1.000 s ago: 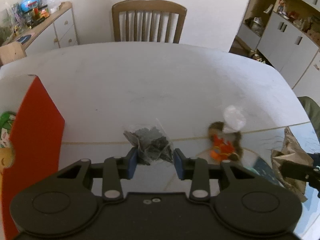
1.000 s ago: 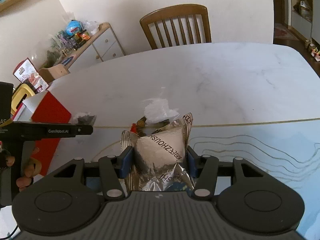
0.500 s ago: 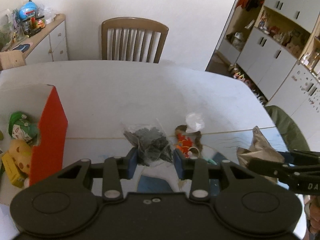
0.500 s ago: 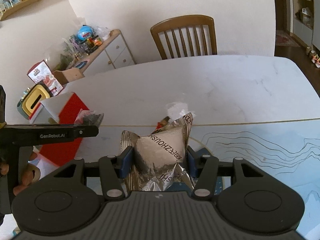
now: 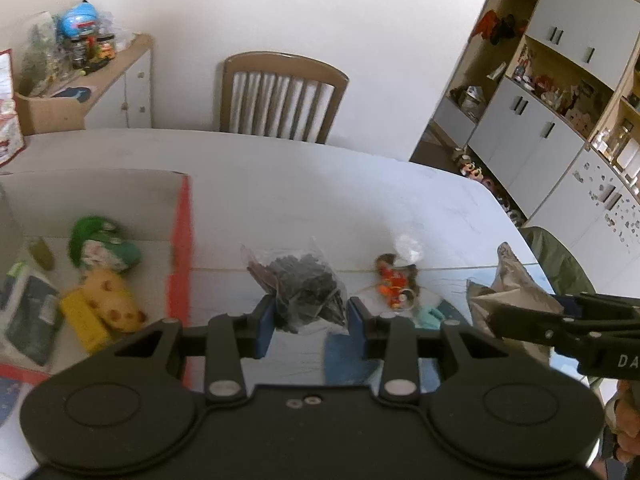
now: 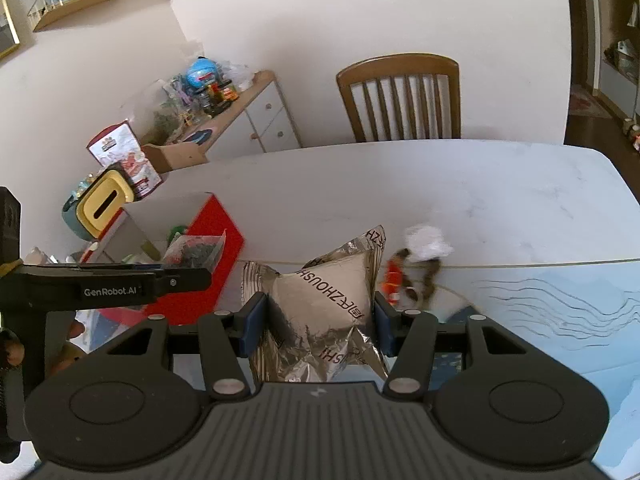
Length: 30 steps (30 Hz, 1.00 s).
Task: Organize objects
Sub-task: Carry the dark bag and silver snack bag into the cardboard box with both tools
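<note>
Left wrist: left gripper (image 5: 311, 318) clamps clear bag (image 5: 306, 288) of dark bits, held above table (image 5: 320, 184), just right of red box (image 5: 182, 240) w/ toys inside. Right wrist: right gripper (image 6: 316, 322) pinches foil pouch (image 6: 324, 304), jaws abt half apart. Keychain toy (image 6: 412, 268) lies on table beyond pouch.

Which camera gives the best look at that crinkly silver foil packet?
The right wrist view: the silver foil packet fills the centre, its print readable. The left wrist view shows only a dull, crumpled part at the right edge.
</note>
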Each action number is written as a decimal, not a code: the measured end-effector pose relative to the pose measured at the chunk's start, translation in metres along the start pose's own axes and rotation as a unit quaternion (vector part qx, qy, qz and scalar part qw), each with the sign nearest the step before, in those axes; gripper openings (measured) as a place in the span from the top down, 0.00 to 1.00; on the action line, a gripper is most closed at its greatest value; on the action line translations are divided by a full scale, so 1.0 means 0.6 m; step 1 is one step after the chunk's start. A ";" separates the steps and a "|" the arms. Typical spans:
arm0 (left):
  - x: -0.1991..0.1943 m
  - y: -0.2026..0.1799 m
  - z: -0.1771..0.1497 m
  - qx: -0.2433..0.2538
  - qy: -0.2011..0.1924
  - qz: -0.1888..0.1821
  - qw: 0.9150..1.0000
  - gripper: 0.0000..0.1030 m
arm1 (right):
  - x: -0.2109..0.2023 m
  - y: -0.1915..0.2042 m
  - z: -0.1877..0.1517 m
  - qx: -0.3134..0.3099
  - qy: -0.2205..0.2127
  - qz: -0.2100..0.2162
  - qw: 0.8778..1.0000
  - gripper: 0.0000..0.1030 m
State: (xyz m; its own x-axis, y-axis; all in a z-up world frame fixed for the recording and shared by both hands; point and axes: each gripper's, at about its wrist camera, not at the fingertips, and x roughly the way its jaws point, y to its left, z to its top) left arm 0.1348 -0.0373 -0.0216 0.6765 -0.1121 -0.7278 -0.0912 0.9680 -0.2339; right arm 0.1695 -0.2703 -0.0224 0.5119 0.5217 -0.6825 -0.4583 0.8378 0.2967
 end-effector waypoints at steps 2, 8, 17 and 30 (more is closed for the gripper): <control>-0.011 0.020 0.001 -0.002 -0.002 0.002 1.000 0.65 | 0.000 0.021 0.001 -0.003 -0.001 0.001 1.000 0.48; -0.045 0.087 0.004 -0.007 -0.008 0.008 1.000 0.65 | 0.012 0.092 0.001 -0.014 -0.002 0.005 1.000 0.48; -0.081 0.185 0.009 -0.020 -0.016 0.028 0.999 0.65 | 0.045 0.193 -0.001 -0.025 0.000 0.020 0.999 0.48; -0.078 0.316 0.031 -0.039 -0.011 0.058 0.997 0.65 | 0.120 0.319 -0.006 -0.055 0.012 0.032 0.998 0.48</control>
State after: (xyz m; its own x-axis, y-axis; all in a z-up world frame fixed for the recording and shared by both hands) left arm 0.0997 0.1555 -0.0197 0.6735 0.0059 -0.7392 -0.2261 0.9537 -0.1984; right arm 0.1162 -0.0729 -0.0170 0.4614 0.5682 -0.6814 -0.5667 0.7796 0.2664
